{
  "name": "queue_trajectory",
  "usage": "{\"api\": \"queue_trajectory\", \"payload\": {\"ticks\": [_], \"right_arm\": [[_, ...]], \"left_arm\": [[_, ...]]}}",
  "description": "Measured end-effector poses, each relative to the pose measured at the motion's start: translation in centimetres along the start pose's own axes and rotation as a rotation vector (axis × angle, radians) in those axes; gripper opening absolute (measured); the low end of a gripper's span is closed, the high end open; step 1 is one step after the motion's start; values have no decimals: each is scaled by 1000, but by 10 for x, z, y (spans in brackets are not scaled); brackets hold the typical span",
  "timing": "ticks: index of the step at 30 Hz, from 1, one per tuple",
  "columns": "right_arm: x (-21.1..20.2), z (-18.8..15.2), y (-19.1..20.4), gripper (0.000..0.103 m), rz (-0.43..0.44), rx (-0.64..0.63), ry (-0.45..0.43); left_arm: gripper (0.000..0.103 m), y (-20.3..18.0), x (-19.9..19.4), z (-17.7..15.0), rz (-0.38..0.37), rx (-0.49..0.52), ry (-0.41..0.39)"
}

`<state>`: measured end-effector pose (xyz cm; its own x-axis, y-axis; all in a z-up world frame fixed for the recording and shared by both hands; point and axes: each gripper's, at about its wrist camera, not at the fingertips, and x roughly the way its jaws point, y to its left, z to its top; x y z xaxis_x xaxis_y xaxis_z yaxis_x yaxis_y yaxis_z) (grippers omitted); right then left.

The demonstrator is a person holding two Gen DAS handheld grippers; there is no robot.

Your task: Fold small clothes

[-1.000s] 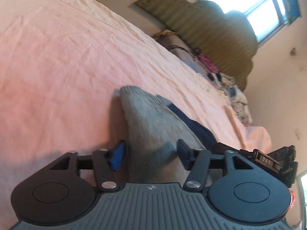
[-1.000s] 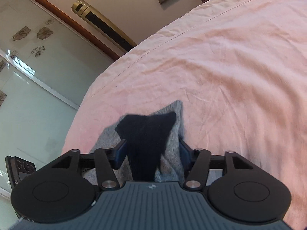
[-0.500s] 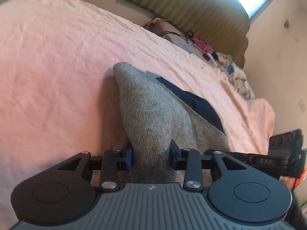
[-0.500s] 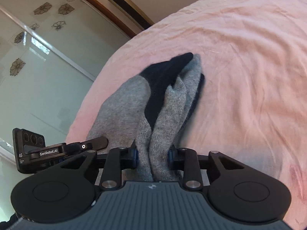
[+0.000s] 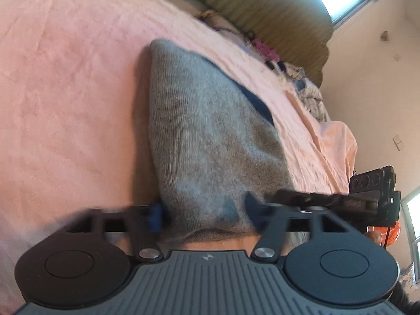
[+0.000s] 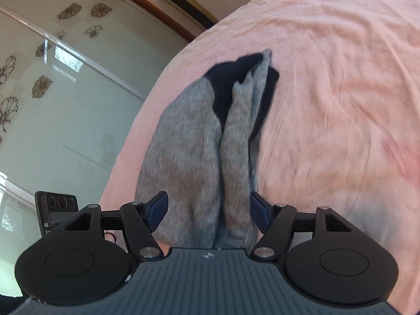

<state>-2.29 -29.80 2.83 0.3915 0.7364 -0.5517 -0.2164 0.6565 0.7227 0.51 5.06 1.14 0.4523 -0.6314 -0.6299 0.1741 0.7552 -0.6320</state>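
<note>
The grey sock [image 5: 210, 141] is seen doubled over on the bed [image 5: 65, 92], between the spread fingers of each hand-held gripper, left [image 5: 204, 214] and right [image 6: 208, 210], so the fold is judged almost done.

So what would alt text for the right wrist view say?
A grey sock with a dark toe lies folded on a pink bedsheet, its near end between the wide-open fingers of the right hand-held gripper. Floral glass doors stand left.

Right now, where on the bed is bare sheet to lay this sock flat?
Bare pink sheet lies right of the grey sock in the right wrist view, and left of it in the left wrist view. Crowded: clutter along the headboard.
</note>
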Motion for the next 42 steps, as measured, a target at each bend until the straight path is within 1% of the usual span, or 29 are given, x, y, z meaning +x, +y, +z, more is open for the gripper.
{"api": "queue_trajectory", "payload": {"ticks": [1,2,3,6,8,9,11,12,13,14,15,17,18,19,21,23,24,26,27,28,29,32,34,36,38,39,40,41,42], "right_arm": [[5,-1,2,23,-8,-14,32],[10,1,2,21,-20,-13,70],[7,1,4,21,-25,-38,73],[-10,9,12,19,-81,-115,70],[-20,11,6,19,-103,-121,62],[-20,10,0,19,-100,-104,73],[-20,4,-7,22,-97,-78,71],[-26,2,-7,32,-87,-65,51],[-33,1,-5,49,-86,-51,20],[-45,-2,-4,55,-74,-35,-37],[-58,-5,-4,58,-50,-16,-90],[-71,-10,-2,58,2,10,-129],[-71,-14,4,58,17,-11,-122],[-68,-17,10,56,4,-44,-105],[-53,-22,26,51,-65,-140,-64],[-42,-23,34,45,-96,-201,-40],[-37,-24,37,45,-110,-226,-40],[-29,-23,38,37,-114,-244,-18],[-24,-22,37,28,-126,-247,-6],[-21,-22,37,17,-141,-252,4],[-20,-21,36,12,-150,-255,13],[-29,-20,36,10,-166,-256,12],[-27,-20,22,7,-200,-233,23],[-23,-21,7,5,-155,-178,19],[-22,-18,13,8,-140,-188,30],[-23,-12,19,19,-123,-201,37],[-28,-4,23,34,-113,-204,21],[-35,5,26,43,-99,-202,-17],[-42,19,28,57,-80,-191,-77]], "left_arm": [[20,-1,4,-1,-16,-22,35],[19,-5,5,-2,-15,-12,35],[19,-11,3,-5,-1,20,29],[19,-14,-3,-12,-16,52,45],[20,-11,-3,-18,60,109,23],[21,-10,-8,-21,61,135,1],[25,-25,-22,-32,157,263,-57],[33,-37,-30,-40,215,355,-100],[42,-48,-38,-52,269,455,-146],[47,-57,-44,-63,309,543,-182],[53,-64,-48,-73,340,611,-208],[53,-69,-45,-84,396,676,-210],[53,-69,-41,-87,415,688,-206],[53,-67,-37,-88,427,688,-210],[53,-66,-31,-88,446,686,-217],[53,-68,-28,-88,453,668,-250],[52,-67,-27,-87,460,662,-261],[42,-66,-22,-88,490,676,-253],[21,-65,-19,-88,504,680,-250],[6,-63,-18,-86,505,669,-245],[6,-61,-22,-85,491,645,-246],[5,-51,-31,-80,473,591,-229],[5,-44,-29,-82,468,582,-238],[5,-48,-26,-83,486,605,-242],[5,-49,-26,-86,497,624,-250],[5,-50,-26,-89,504,637,-256],[5,-51,-25,-90,509,644,-260],[5,-51,-25,-91,509,643,-260],[5,-51,-25,-90,507,638,-260]]}}
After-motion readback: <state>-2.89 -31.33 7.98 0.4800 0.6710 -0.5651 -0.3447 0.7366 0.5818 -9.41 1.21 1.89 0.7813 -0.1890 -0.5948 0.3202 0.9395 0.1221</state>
